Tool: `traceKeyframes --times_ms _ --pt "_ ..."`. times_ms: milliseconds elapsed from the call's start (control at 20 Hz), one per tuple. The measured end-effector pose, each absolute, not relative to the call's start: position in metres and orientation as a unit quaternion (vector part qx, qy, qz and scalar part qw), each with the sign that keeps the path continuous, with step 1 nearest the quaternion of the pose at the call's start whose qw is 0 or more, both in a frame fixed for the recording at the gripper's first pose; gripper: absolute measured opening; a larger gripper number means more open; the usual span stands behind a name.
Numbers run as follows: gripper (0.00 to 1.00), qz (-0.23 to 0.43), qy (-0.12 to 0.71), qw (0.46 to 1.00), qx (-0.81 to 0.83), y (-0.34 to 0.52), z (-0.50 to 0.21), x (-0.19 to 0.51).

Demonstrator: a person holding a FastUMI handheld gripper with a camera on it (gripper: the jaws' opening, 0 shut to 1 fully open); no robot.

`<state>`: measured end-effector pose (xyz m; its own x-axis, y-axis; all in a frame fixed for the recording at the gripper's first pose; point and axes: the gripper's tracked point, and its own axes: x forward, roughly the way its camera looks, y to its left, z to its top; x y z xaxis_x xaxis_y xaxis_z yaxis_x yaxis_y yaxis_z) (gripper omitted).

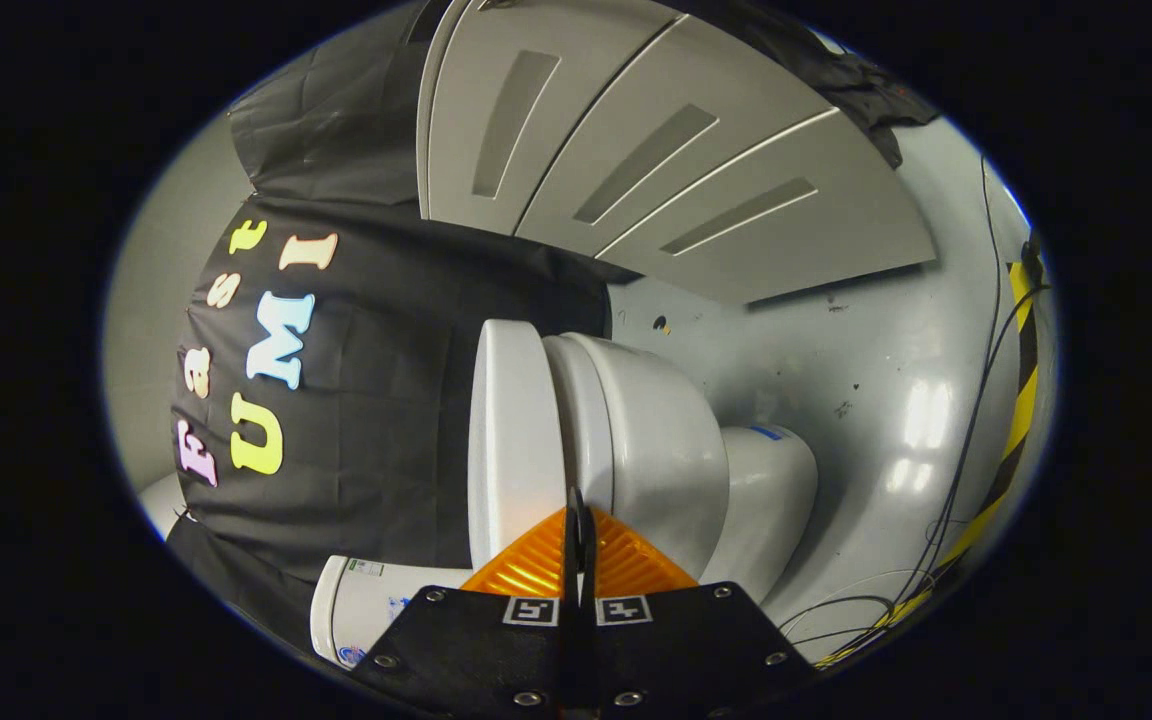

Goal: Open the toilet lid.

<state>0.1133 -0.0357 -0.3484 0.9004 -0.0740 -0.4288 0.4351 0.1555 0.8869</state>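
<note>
White porcelain lies ahead in my gripper view, rolled sideways: one toilet [656,440], its one toilet lid [504,440] lying flat against the bowl, so unopened. My gripper [579,545] has its jaws pressed together on nothing, tips just short of the lid's edge. I judge this the approach; next, a tip hooks under that edge and lifts it away from the bowl

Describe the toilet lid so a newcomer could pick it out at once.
Start at the white toilet standing on the grey floor beside the black cloth wall. The toilet lid is the flat white slab on the bowl's cloth-wall side, just beyond the shut gripper. Unlike the rounded bowl and pedestal, it is thin and flat.
</note>
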Motion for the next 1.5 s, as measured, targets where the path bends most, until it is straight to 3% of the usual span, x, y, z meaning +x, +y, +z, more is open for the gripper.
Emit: traceKeyframes --times_ms 500,1500 --pt "0.00 -0.172 0.150 0.781 0.581 -0.032 -0.282 0.120" --pt "0.00 -0.101 0.122 0.859 0.488 0.034 -0.155 0.133"
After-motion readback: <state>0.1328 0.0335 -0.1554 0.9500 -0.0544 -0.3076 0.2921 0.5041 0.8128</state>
